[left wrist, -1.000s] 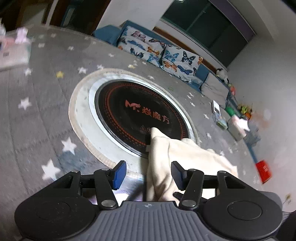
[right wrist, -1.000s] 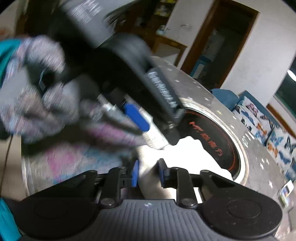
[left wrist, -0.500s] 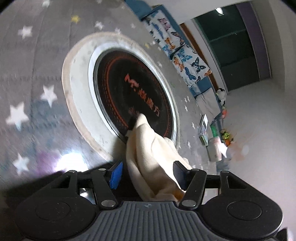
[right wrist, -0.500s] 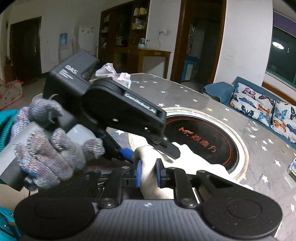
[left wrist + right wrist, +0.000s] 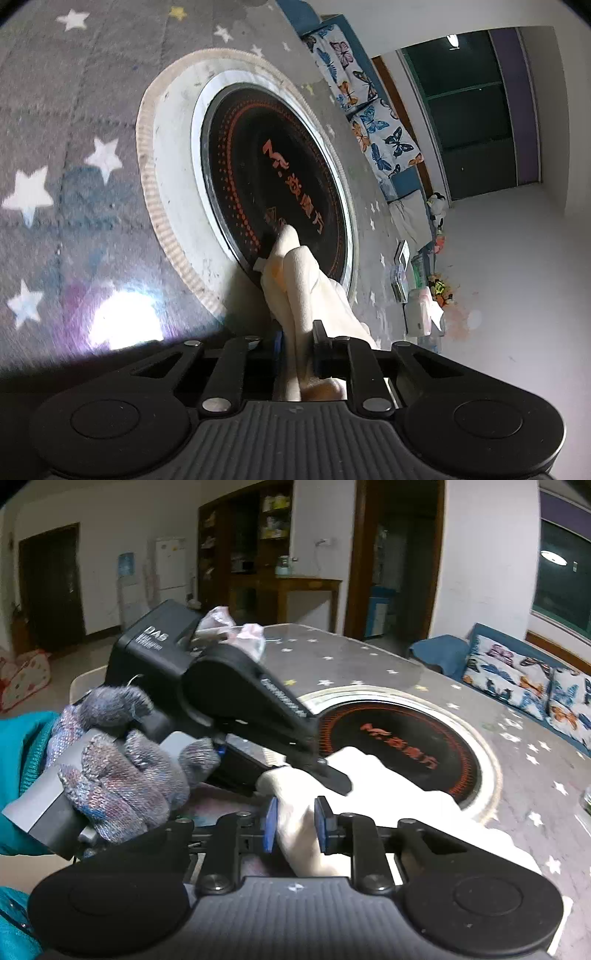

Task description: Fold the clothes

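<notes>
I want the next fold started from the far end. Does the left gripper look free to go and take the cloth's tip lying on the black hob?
Probably not yet. The left gripper is shut on a bunched fold of the cream cloth, so it would have to let go first. Nothing lies between it and the tip on the hob.

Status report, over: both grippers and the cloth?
Left gripper shut on cloth. Right gripper shut on cloth. Nothing in the way.
</notes>
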Tool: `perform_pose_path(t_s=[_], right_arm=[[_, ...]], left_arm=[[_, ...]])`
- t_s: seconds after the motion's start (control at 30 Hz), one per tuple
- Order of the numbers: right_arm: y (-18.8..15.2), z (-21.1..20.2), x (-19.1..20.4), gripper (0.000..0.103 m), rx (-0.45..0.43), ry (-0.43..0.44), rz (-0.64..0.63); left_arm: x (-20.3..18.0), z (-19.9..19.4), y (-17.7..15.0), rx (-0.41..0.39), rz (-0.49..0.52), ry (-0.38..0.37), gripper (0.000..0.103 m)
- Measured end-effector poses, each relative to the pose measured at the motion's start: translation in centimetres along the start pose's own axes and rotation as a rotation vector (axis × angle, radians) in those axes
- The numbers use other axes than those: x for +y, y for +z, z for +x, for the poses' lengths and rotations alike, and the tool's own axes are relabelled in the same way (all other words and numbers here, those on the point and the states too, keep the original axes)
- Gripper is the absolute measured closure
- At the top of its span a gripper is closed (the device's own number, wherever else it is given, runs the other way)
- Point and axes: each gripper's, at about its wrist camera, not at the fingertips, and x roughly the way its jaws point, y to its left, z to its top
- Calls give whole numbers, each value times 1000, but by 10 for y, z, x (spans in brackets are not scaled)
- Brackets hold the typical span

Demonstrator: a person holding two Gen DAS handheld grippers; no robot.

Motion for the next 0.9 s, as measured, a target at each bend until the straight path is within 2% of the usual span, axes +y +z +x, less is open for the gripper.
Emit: perform_pose_path(t_s=[0.17,0.43,0.57,0.63,0.7,0.9], right_arm=[[-12,-21,-29,80,3,-102,72],[-60,-50,-119,78,58,-372,324],[-81,-55,-151,78,67,-418,446],[-85,-53,-155,77,60,-407,477],[-88,-52,-159,71,53,-396,507],[-97,-47,-166,71,30,-368,577]], left_arm=[[-4,-2,-1,-13,35,11,87],[-14,-1,-5,-32,104,36,87],[-14,0,-6,-38,127,53,87],[-15,1,-7,-39,132,62,87],[-16,2,-8,-42,141,71,87],[-22,2,-10,-56,197,103,87]])
